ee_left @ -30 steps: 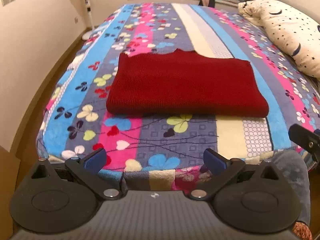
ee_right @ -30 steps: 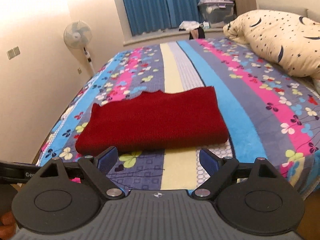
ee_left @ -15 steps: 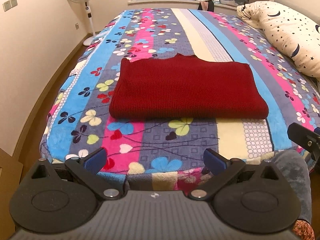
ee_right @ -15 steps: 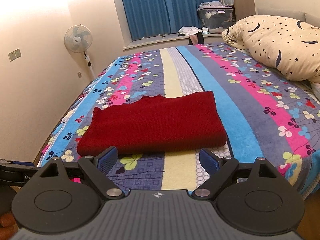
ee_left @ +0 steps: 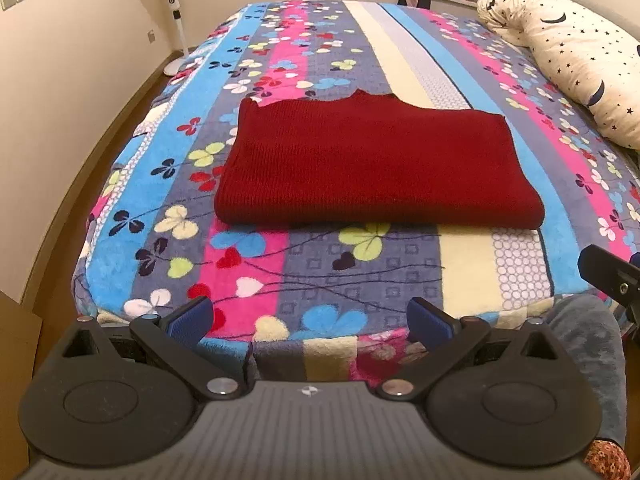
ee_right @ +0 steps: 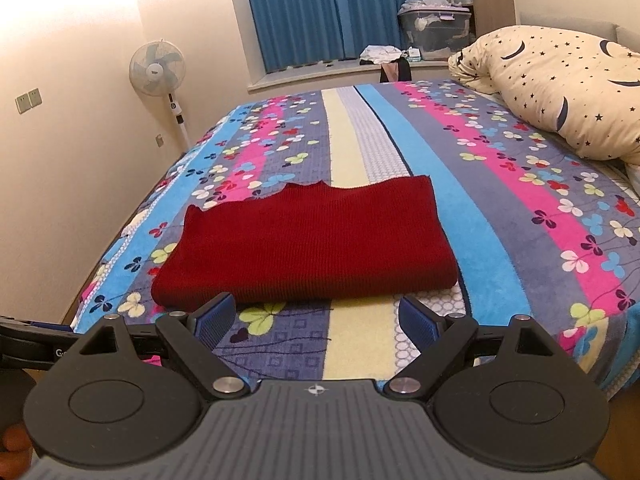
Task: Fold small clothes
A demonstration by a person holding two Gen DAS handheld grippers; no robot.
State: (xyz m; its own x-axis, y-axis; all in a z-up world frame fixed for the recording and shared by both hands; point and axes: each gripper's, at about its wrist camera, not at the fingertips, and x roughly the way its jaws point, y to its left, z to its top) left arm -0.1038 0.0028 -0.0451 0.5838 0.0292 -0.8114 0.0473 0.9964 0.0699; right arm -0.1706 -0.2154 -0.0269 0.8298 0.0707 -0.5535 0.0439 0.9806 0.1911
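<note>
A dark red knitted garment [ee_left: 372, 164] lies folded into a flat rectangle on the striped flowered blanket [ee_left: 280, 264] of a bed; the right wrist view shows the same red garment [ee_right: 308, 244]. My left gripper [ee_left: 310, 316] hangs open over the bed's near edge, well short of the garment, with nothing between its blue pads. My right gripper [ee_right: 316, 318] is open too, its blue fingertips [ee_right: 216, 318] just short of the garment's near fold, holding nothing. Part of the right gripper's black frame [ee_left: 608, 276] shows at the right edge of the left wrist view.
A cream star-and-moon bolster [ee_right: 560, 88] lies along the bed's right side. A standing fan [ee_right: 158, 68] is by the left wall. Blue curtains [ee_right: 320, 12], a storage box [ee_right: 436, 32] and loose clothes sit at the window ledge. Wooden floor runs left of the bed.
Both cameras have tilted or drawn back slightly, so the garment sits lower and farther in each view. The garment itself has not moved, and both grippers stay open.
</note>
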